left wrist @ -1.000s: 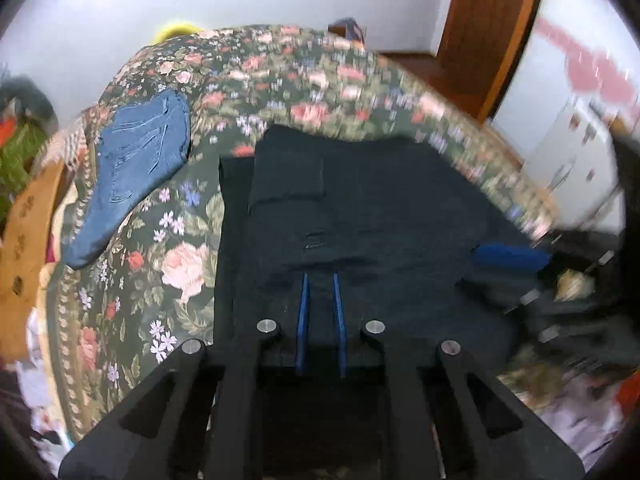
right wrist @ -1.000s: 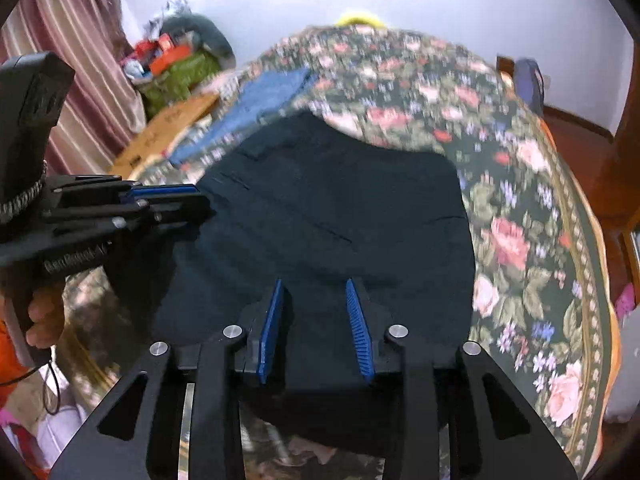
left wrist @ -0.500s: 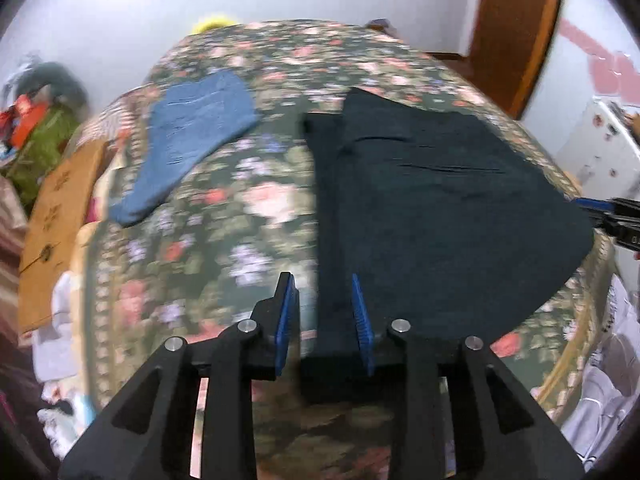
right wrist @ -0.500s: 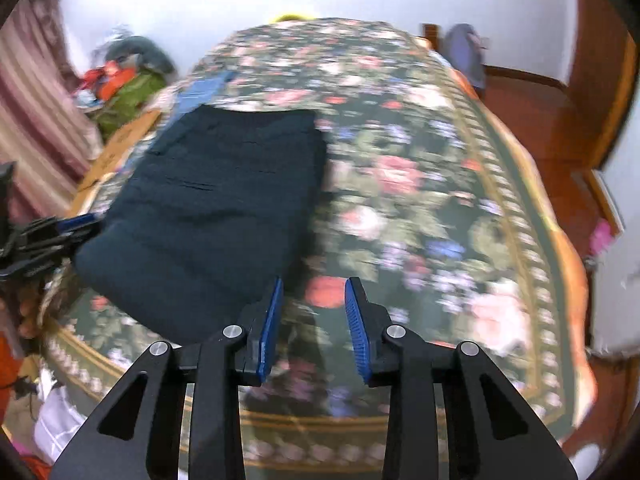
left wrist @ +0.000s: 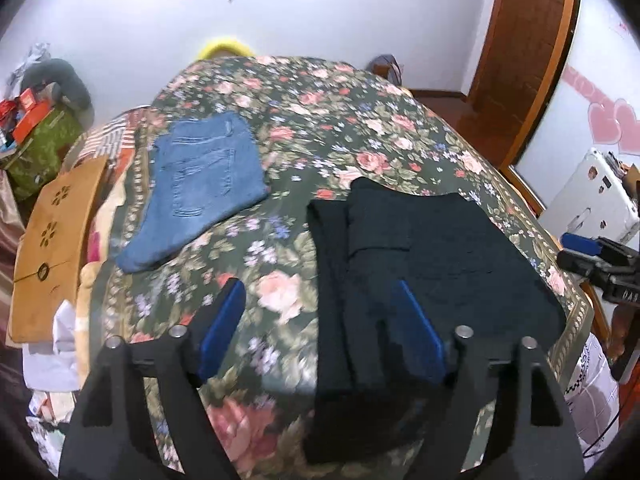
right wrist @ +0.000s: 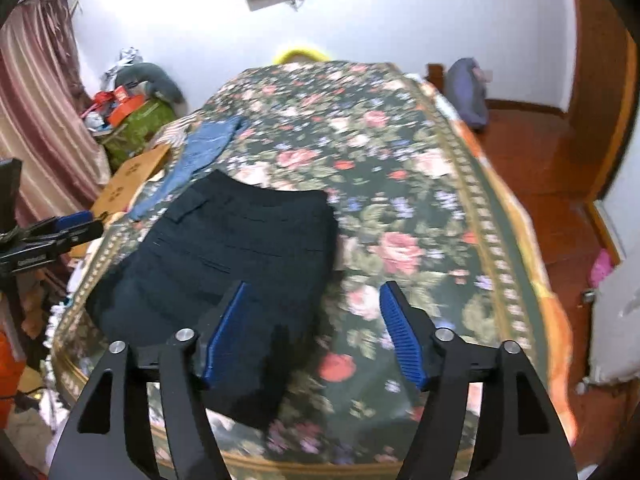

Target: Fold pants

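Note:
Dark navy pants (left wrist: 432,280) lie folded in a flat rectangle near the front edge of the floral bed; they also show in the right wrist view (right wrist: 224,264). My left gripper (left wrist: 320,316) is open and empty, raised above the pants' left edge. My right gripper (right wrist: 314,320) is open and empty, raised above the pants' right front corner. Each gripper shows at the side of the other's view: the right one (left wrist: 592,256) and the left one (right wrist: 52,232).
Folded blue jeans (left wrist: 200,184) lie on the bed (left wrist: 320,112) to the left rear. A wooden board (left wrist: 52,240) and clutter stand left of the bed. A white appliance (left wrist: 592,196) and a wooden door (left wrist: 524,52) are on the right.
Both grippers let go of the pants, opened wide and pulled back and up from the bed. The pants stay folded and flat.

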Demonstrator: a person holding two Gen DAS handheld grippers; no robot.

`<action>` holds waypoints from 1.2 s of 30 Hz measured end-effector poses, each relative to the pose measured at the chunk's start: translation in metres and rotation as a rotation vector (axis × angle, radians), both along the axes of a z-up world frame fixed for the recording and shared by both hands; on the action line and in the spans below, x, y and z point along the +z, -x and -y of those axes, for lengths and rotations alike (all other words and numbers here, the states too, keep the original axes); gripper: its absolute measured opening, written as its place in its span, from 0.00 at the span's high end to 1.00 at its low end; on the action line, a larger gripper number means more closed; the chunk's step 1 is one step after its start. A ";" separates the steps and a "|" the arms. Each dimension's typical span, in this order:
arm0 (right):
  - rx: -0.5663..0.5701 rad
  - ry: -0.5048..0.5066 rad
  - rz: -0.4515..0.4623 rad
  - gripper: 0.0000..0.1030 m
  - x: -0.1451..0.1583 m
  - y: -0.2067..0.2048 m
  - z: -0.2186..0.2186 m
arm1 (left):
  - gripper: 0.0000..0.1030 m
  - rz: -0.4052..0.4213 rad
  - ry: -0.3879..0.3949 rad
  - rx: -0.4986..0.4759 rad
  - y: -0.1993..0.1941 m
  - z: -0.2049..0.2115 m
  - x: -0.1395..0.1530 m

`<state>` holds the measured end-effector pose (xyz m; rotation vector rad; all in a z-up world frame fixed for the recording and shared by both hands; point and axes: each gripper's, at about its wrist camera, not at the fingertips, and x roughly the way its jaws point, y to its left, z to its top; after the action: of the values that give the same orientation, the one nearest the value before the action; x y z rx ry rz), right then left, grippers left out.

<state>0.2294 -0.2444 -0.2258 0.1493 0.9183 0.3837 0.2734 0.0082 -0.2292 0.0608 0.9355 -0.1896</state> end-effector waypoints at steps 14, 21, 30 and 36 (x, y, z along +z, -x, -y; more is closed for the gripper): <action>0.081 -0.182 -0.249 0.24 -0.073 -0.052 -0.004 | 0.11 -0.298 0.099 -0.100 -0.067 0.024 -0.073; 0.101 -0.299 -0.330 0.24 -0.089 -0.075 -0.002 | 0.09 -0.365 0.190 -0.119 -0.092 0.029 -0.085; 0.163 -0.281 -0.282 0.54 -0.074 -0.076 -0.022 | 0.48 -0.350 0.207 -0.151 -0.102 0.041 -0.077; 0.136 -0.201 -0.179 0.79 -0.051 -0.069 -0.030 | 0.66 -0.241 0.175 -0.162 -0.081 0.046 -0.058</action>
<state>0.2989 -0.2143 -0.2767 0.3099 1.0685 0.5967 0.3542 -0.0376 -0.2871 -0.0492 1.1508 -0.4356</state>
